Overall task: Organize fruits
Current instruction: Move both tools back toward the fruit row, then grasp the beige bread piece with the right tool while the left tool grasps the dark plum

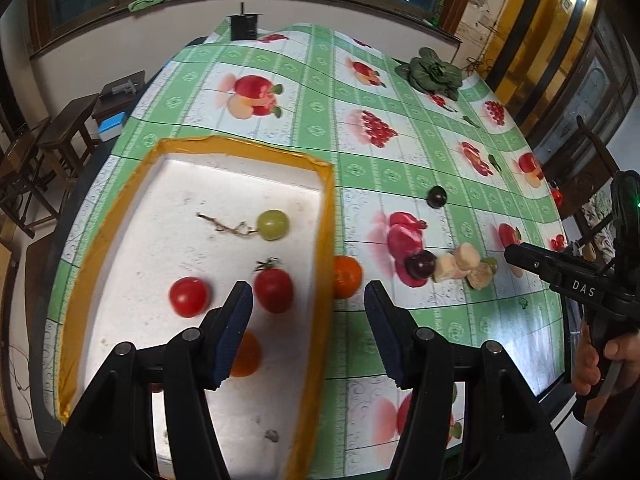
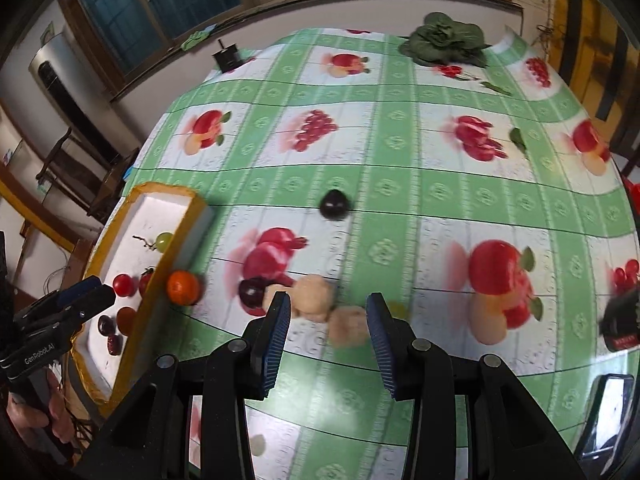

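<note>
A white foam tray with a yellow taped rim (image 1: 326, 216) lies at the table's left and holds a green grape (image 1: 273, 224), two red tomatoes (image 1: 273, 290) (image 1: 188, 296) and an orange fruit (image 1: 246, 354). My left gripper (image 1: 308, 304) is open and empty above the tray's right rim. An orange fruit (image 1: 347, 276) (image 2: 183, 287) rests on the cloth against that rim. Two dark plums (image 2: 252, 292) (image 2: 334, 202) and pale peeled chunks (image 2: 314, 296) (image 2: 348, 326) lie on the cloth. My right gripper (image 2: 328, 314) is open, just above the chunks.
A leafy green vegetable (image 2: 444, 38) lies at the far right of the table. A small black box (image 1: 243, 25) stands at the far edge. A green grape (image 2: 396, 307) sits beside the right finger. Wooden stools (image 1: 64, 128) stand left of the table.
</note>
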Action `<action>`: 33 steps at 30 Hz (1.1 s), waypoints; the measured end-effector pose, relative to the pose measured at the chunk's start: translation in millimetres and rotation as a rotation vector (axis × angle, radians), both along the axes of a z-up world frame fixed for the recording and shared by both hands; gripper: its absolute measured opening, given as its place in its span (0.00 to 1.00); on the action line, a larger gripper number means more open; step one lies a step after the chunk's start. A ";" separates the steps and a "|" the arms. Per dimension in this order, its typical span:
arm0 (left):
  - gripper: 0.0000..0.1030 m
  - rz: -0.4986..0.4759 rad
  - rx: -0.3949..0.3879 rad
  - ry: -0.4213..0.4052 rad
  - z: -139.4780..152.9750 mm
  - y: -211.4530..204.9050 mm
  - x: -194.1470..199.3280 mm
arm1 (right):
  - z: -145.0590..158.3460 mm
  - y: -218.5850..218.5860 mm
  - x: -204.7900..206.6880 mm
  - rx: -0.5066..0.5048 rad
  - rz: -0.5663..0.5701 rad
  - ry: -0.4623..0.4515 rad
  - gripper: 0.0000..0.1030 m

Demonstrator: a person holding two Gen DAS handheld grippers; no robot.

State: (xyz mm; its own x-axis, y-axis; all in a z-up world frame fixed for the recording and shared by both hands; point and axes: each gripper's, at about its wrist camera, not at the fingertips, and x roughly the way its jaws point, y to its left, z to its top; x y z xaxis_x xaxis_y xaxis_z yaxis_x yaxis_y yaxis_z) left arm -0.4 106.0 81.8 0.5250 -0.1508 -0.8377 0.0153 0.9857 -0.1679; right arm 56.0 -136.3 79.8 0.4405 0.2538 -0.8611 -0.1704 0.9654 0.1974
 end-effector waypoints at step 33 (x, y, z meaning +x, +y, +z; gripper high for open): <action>0.55 -0.099 0.032 0.095 -31.7 -84.8 25.0 | -51.8 -13.3 -3.7 0.105 0.066 0.102 0.33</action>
